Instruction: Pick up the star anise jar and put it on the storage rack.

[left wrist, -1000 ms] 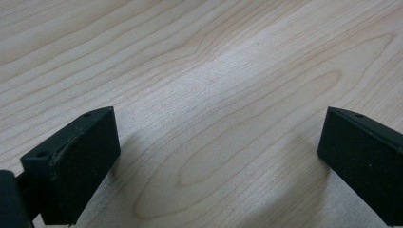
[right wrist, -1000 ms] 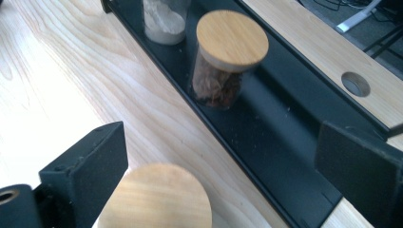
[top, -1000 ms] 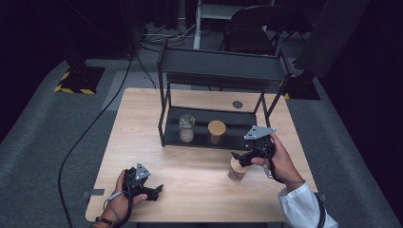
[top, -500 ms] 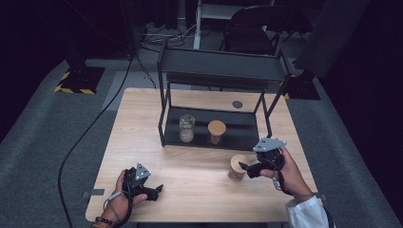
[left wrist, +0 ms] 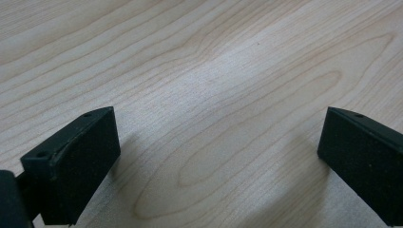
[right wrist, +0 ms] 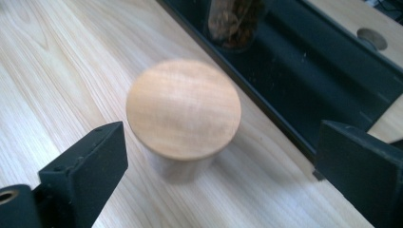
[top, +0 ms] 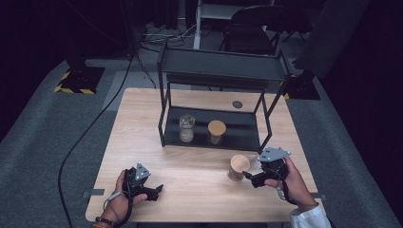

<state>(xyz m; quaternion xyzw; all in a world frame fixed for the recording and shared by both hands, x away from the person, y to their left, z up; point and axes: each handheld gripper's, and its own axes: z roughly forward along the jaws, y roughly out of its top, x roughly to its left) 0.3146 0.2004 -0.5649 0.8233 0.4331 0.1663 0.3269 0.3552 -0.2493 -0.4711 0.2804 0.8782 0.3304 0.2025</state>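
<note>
Right gripper (top: 250, 177) open beside wooden-lidded jar (top: 238, 166), lower right; left gripper (top: 158, 190) open, lower left.

Beyond the right gripper (top: 251, 177), on the wooden table (top: 142, 118), stands a black two-tier rack (top: 223, 66) whose lower tray holds a clear glass jar (top: 187, 128) beside a wood-lidded jar (top: 216, 131), with a dark chair (top: 252, 28) farther behind.

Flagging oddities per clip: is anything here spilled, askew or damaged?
Nothing stands out. The wood-lidded jar stands upright on the table before the rack, both shelf jars upright, no spill; the right gripper is open beside it.
</note>
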